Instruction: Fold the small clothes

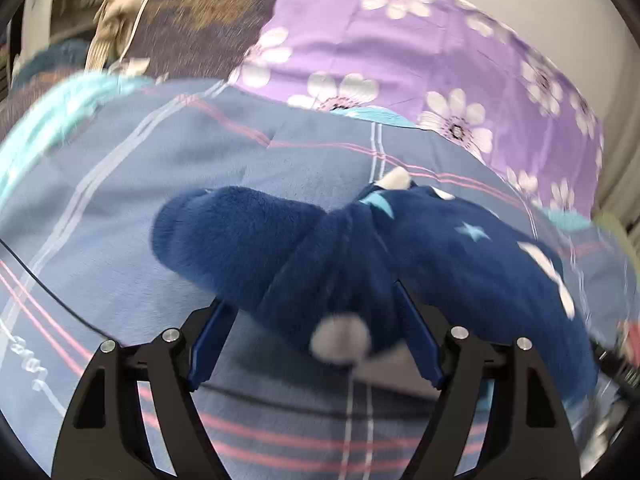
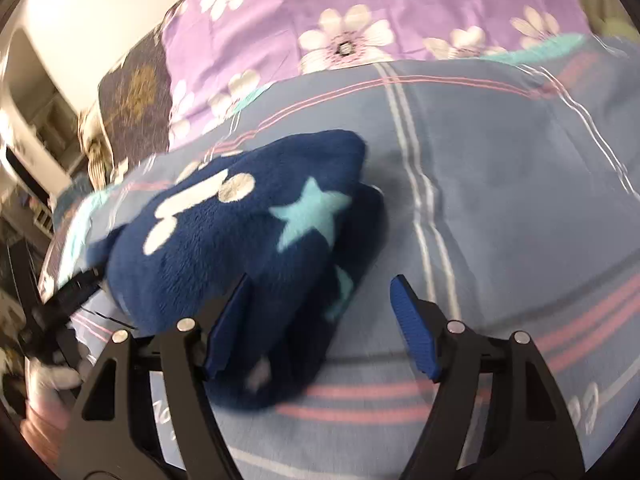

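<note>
Left wrist view. My left gripper (image 1: 316,304) stands wide, its blue pads splayed at 7 and 5 o'clock. The fleece (image 1: 344,256), a navy garment with pale stars and white patches, lies bunched on the sheet (image 1: 120,200) at frame centre. Its near fold fills the gap between my pads; the right pad's tip is buried in the pile, the left pad (image 1: 208,344) meets its edge. Whether the pads press on it I cannot tell for certain; the spread reads as loose. One rolled lobe runs out toward 9 o'clock, the starred bulk toward 3 o'clock. A purple flowered quilt (image 1: 400,60) lies at 12 to 2 o'clock, a dark patterned cloth (image 1: 200,20) at 11 o'clock. A thin black cable (image 1: 48,288) crosses the sheet at 8 o'clock. Frame is motion-blurred.

Right wrist view. My right gripper (image 2: 320,320) is also wide. The fleece (image 2: 248,240) sits left of centre, from 9 o'clock to the middle; its near edge drapes over my left pad (image 2: 228,328) and into the gap. My right pad (image 2: 416,332) stands apart from the fleece over bare sheet (image 2: 500,184). The quilt (image 2: 400,8) is at 12 o'clock. At 8 o'clock a black frame, my other tool (image 2: 60,304), touches the fleece's far side.
</note>
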Demonstrator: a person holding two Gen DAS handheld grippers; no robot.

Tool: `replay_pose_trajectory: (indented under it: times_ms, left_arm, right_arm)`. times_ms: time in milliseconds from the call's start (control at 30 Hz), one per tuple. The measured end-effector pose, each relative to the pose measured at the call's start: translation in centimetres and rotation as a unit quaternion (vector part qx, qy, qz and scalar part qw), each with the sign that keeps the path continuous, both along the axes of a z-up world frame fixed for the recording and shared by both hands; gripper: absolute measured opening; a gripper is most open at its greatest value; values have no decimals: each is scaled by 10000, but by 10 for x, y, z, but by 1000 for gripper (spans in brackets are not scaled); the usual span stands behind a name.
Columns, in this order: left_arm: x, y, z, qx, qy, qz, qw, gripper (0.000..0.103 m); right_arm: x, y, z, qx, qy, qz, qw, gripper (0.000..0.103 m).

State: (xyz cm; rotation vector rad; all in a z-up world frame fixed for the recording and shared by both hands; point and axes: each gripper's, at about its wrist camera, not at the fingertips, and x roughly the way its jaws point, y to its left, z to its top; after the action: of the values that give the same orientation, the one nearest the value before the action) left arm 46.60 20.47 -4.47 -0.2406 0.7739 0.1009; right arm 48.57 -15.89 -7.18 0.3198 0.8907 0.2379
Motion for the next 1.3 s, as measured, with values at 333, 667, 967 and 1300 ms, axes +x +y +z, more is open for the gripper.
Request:
replay_pose_trajectory:
  times_ms: [333, 667, 967, 1300]
  left_arm:
    - [-162, -77, 52, 331, -1223, -1283, 9836, 91]
    - [-318, -113, 113, 449, -2294, -1243, 9643, 102]
    - [-409, -144, 130, 733, -2538, -921, 9601, 102]
    - [-457, -168, 125, 1042, -2355, -785, 9631, 102]
  right_arm:
    - [-186, 17, 93, -1272, -1631, 460, 9773, 84]
    - [-355, 9, 158, -1179, -2994, -386, 9460, 101]
    - [-430, 2, 170, -1163, -3012, -339, 9458, 101]
    - [-461, -10, 140, -1077, -2551, -248, 9606, 101]
